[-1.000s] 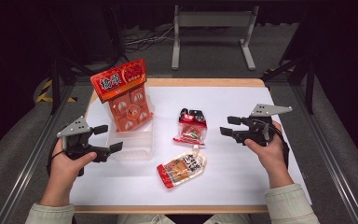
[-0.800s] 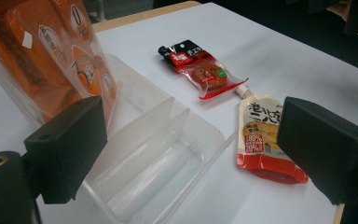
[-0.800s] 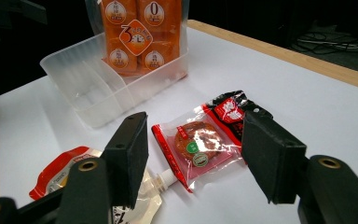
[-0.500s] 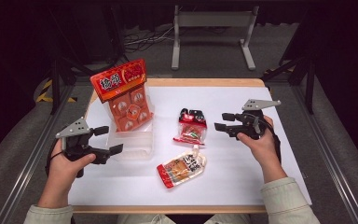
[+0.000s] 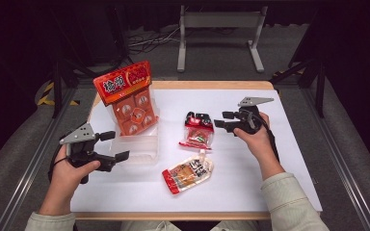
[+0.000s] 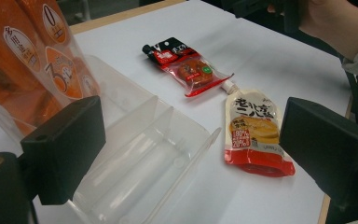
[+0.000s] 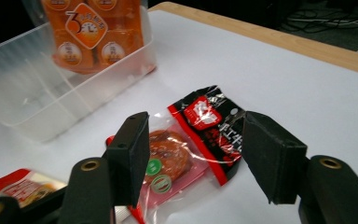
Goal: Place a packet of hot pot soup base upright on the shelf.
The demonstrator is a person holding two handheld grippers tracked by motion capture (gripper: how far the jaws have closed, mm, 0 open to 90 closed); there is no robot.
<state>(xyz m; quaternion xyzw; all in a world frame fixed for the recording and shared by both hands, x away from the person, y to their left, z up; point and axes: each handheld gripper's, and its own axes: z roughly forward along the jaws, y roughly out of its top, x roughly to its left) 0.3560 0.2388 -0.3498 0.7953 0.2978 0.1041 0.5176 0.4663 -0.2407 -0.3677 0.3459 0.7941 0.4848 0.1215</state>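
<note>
The right gripper is closing in on the red snack packet, jaws spread, nothing gripped yet; the left gripper is waiting, jaws spread too.

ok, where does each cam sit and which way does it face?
High view: above the table, facing forward and down; both forearms, left gripper, right gripper.
Left gripper view: between open jaws toward clear bin and spouted pouch.
Right gripper view: between open jaws, at red-black snack pack.
All share that pack.
</note>
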